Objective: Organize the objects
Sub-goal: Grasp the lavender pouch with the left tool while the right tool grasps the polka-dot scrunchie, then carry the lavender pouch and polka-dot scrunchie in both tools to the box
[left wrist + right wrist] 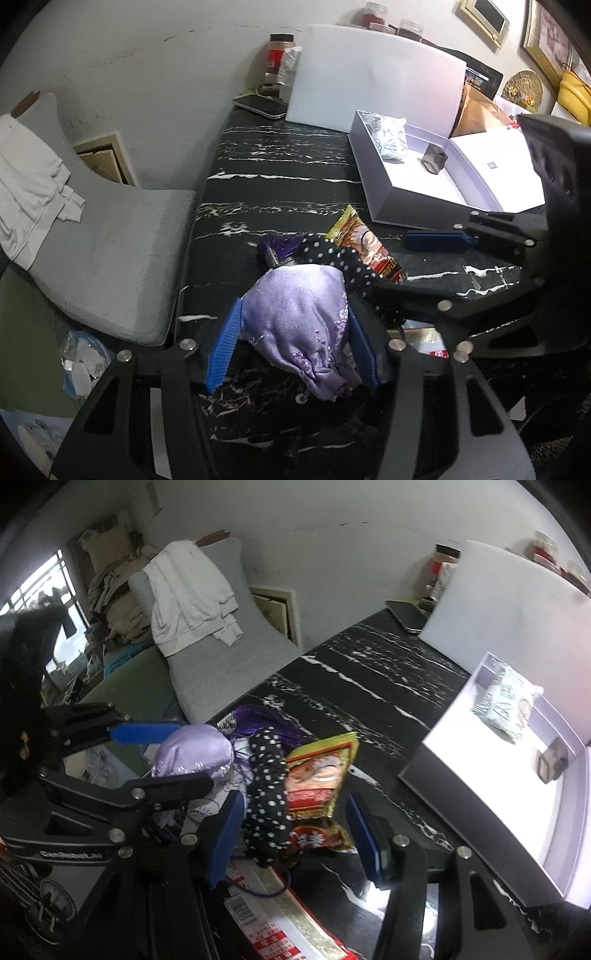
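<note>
My left gripper (293,347) is shut on a lilac satin pouch (299,325), pinched between its blue pads above the black marble table (280,162). The pouch also shows in the right wrist view (194,753). My right gripper (295,834) is open, its pads on either side of a black polka-dot cloth (267,797) and a red-gold snack packet (317,775). The cloth (343,262) and packet (369,247) lie just beyond the pouch. A purple tassel (266,720) lies behind them. The white open box (424,173) holds a printed white packet (389,136) and a small dark cube (436,158).
A white board (373,74) leans at the table's back, with a phone (262,105) and jars (279,55) beside it. A grey cushioned chair (103,229) with a white garment stands left of the table. A red printed carton (280,915) lies under my right gripper.
</note>
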### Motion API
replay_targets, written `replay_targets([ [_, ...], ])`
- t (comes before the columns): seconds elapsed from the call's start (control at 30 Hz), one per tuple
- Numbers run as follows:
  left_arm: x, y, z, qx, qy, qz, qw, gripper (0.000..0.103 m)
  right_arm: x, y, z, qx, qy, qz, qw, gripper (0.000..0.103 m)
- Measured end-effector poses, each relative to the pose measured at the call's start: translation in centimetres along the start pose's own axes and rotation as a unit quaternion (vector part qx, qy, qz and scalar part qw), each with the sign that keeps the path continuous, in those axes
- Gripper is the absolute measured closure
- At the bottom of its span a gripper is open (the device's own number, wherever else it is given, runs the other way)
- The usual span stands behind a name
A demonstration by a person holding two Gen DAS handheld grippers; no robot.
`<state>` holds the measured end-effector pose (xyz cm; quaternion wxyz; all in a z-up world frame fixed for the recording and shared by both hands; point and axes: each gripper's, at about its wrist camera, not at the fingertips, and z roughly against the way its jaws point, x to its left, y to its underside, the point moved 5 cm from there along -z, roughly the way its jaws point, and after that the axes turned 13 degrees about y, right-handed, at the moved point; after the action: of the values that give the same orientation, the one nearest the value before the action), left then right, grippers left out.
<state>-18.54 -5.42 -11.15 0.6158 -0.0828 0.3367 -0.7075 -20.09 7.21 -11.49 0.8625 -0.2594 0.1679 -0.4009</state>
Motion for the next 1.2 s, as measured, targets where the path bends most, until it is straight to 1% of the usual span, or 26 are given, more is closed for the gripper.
replay_targets([
  [0.1,0.6,0.7,0.7,-0.002,0.001,0.010,0.9999,0.049,0.9,0.0,-0.4,0.001,0.001,0.012,1.000,0.045],
  [0.23,1.3,1.5,1.1,-0.001,-0.002,0.018,0.9998,0.049,2.0,0.1,-1.0,-0.003,0.012,0.029,0.999,0.046],
  [0.27,1.4,1.7,1.1,0.000,-0.001,0.020,0.9998,0.049,2.2,0.2,-1.1,-0.002,0.011,0.031,0.999,0.047],
  [0.33,1.7,2.0,1.0,0.002,0.002,0.026,0.9997,0.049,2.5,0.3,-1.3,0.000,0.013,0.035,0.999,0.057],
  [0.4,1.9,2.2,0.9,0.004,0.004,0.033,0.9995,0.049,2.8,0.4,-1.6,0.000,0.027,0.044,0.999,0.070],
  [0.43,2.1,2.3,0.8,0.004,0.005,0.035,0.9994,0.049,3.0,0.5,-1.7,0.001,0.031,0.048,0.998,0.073],
  [0.47,2.2,2.4,0.8,0.003,0.006,0.037,0.9993,0.049,3.1,0.6,-1.8,0.002,0.031,0.051,0.998,0.078],
  [0.57,2.3,2.5,1.1,-0.001,0.008,0.040,0.9992,0.049,3.1,0.7,-1.6,0.000,0.037,0.051,0.998,0.085],
  [0.73,1.9,2.4,1.9,-0.010,0.008,0.039,0.9991,0.050,2.8,0.6,-1.0,-0.006,0.035,0.041,0.999,0.087],
  [0.9,0.9,2.2,3.1,-0.019,0.006,0.035,0.9992,0.050,2.9,0.6,0.4,-0.017,0.035,0.043,0.998,0.087],
  [1.2,-2.9,1.7,5.8,-0.037,0.002,0.004,0.9993,0.050,2.3,1.7,4.2,-0.039,0.039,0.040,0.998,0.087],
])
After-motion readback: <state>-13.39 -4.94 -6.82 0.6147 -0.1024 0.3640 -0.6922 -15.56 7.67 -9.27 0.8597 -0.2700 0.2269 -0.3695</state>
